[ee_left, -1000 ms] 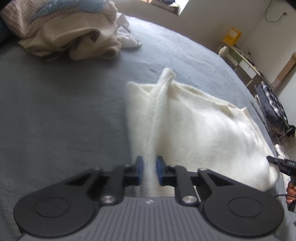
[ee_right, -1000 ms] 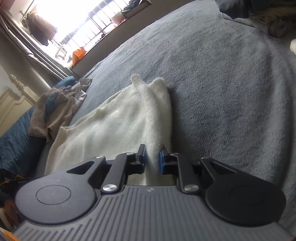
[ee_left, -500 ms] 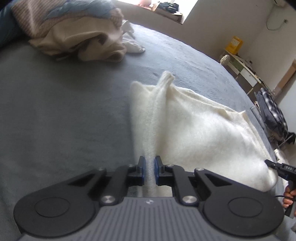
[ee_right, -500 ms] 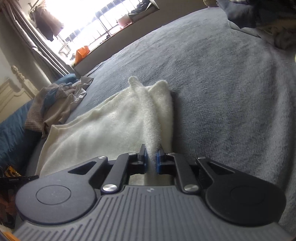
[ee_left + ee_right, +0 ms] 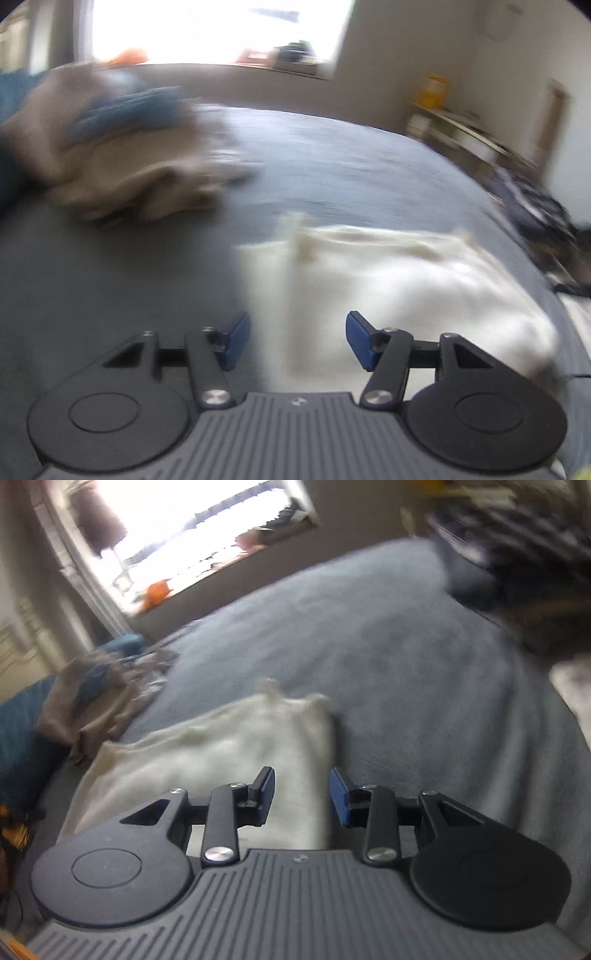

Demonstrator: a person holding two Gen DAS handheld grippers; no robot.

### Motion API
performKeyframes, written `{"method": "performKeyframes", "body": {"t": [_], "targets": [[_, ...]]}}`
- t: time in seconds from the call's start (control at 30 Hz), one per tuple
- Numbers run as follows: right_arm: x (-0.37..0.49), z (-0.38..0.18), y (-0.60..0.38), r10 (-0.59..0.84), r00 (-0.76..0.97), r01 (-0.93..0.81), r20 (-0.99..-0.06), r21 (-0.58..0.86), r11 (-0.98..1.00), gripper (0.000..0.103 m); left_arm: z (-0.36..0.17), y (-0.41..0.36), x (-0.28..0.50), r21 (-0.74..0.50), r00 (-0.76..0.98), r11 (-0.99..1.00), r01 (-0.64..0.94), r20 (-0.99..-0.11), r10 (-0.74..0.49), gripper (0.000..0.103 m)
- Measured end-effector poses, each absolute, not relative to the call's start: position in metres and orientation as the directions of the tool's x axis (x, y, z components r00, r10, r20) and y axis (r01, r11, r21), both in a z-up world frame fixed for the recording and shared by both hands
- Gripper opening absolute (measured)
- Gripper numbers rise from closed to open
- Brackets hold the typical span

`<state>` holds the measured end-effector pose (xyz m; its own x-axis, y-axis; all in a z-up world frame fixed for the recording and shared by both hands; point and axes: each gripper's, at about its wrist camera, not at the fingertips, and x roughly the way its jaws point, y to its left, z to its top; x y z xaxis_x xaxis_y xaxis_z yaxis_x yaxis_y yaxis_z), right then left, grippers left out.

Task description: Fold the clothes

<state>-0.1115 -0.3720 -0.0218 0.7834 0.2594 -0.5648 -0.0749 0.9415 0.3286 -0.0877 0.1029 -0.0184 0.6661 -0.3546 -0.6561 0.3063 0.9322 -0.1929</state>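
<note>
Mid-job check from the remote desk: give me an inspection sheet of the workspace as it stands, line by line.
Surface: grey blanket over the bed, soft and slightly rumpled.
Job's things: white fuzzy garment lying flat on the blanket, its edges roughly squared; both views are motion-blurred.
Clutter: heap of beige and blue clothes on the far side of the bed.
Grippers: left tool opening, pads clear of the garment below; right tool opening, pads clear, over the garment's edge.
Cables: nothing seen.
Surroundings: bright window with items on its sill, a cluttered table by the wall, dark checked fabric beside the bed.
</note>
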Motion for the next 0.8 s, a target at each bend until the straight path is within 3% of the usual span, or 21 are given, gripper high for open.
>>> {"method": "performKeyframes", "body": {"t": [0.13, 0.27, 0.43, 0.53, 0.7, 0.8], "targets": [[-0.117, -0.026, -0.281, 0.379, 0.747, -0.362, -0.546, 0.144, 0.921, 0.032, -0.036, 0.039, -0.102, -0.172, 0.548, 0.835, 0.523, -0.682, -0.484, 0.055], [-0.12, -0.058, -0.208, 0.427, 0.683, -0.529, -0.592, 0.002, 0.848, 0.019, -0.069, 0.002, -0.115, -0.073, 0.49, 0.774, 0.629, -0.736, -0.467, 0.051], [-0.132, -0.083, -0.227, 0.379, 0.699, -0.543, -0.606, -0.106, 0.833, 0.016, -0.078, 0.032, -0.111, -0.103, 0.507, 0.808, 0.58, -0.731, -0.457, 0.039], [-0.144, -0.087, -0.269, 0.287, 0.716, -0.476, -0.636, -0.143, 0.868, 0.008, -0.081, 0.065, -0.106, -0.179, 0.49, 0.842, 0.508, -0.744, -0.454, 0.032], [-0.15, -0.088, -0.351, 0.24, 0.724, -0.271, -0.647, 0.054, 0.961, 0.0, -0.082, 0.111, -0.095, -0.303, 0.457, 0.868, 0.393, -0.755, -0.47, 0.027], [-0.15, -0.088, -0.369, 0.276, 0.702, -0.245, -0.657, 0.141, 0.959, 0.0, -0.076, 0.122, -0.097, -0.291, 0.461, 0.876, 0.385, -0.761, -0.456, 0.027]]}}
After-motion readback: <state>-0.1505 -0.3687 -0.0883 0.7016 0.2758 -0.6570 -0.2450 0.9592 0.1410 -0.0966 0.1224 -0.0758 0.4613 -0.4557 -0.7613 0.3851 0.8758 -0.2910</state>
